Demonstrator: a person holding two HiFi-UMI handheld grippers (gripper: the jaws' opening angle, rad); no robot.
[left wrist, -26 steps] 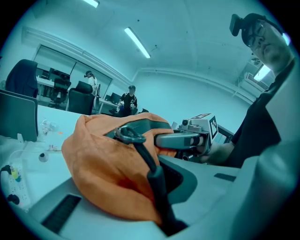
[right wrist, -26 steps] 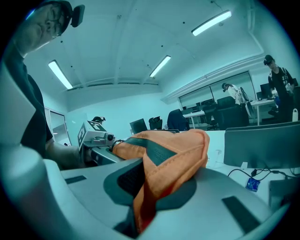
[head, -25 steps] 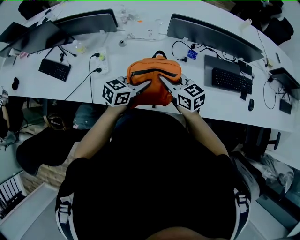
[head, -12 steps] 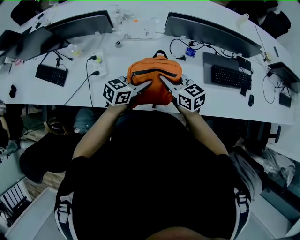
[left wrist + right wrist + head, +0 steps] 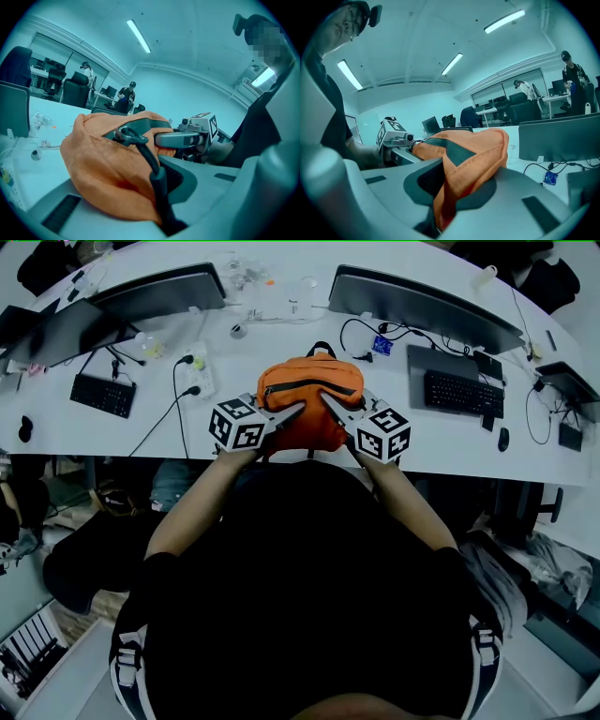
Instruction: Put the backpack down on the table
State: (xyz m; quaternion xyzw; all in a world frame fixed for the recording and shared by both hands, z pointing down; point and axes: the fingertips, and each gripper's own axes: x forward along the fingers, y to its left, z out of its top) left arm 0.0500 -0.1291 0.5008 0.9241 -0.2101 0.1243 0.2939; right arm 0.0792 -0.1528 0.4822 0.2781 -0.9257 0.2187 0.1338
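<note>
An orange backpack point(image 5: 309, 399) with dark zipper trim sits at the near edge of the long white table point(image 5: 281, 334), between both grippers. My left gripper point(image 5: 292, 412) is shut on the fabric and a dark strap at the pack's left side point(image 5: 112, 173). From the other side my right gripper point(image 5: 328, 401) is shut on a fold of orange cloth point(image 5: 464, 168). Whether the bag's base rests fully on the table is hidden by the grippers and my hands.
Two dark monitors point(image 5: 159, 287) point(image 5: 422, 306) stand behind the bag. Keyboards lie at left point(image 5: 103, 395) and right point(image 5: 459, 390), with a power strip and cables point(image 5: 192, 371) left of the bag. People and chairs point(image 5: 126, 93) fill the room behind.
</note>
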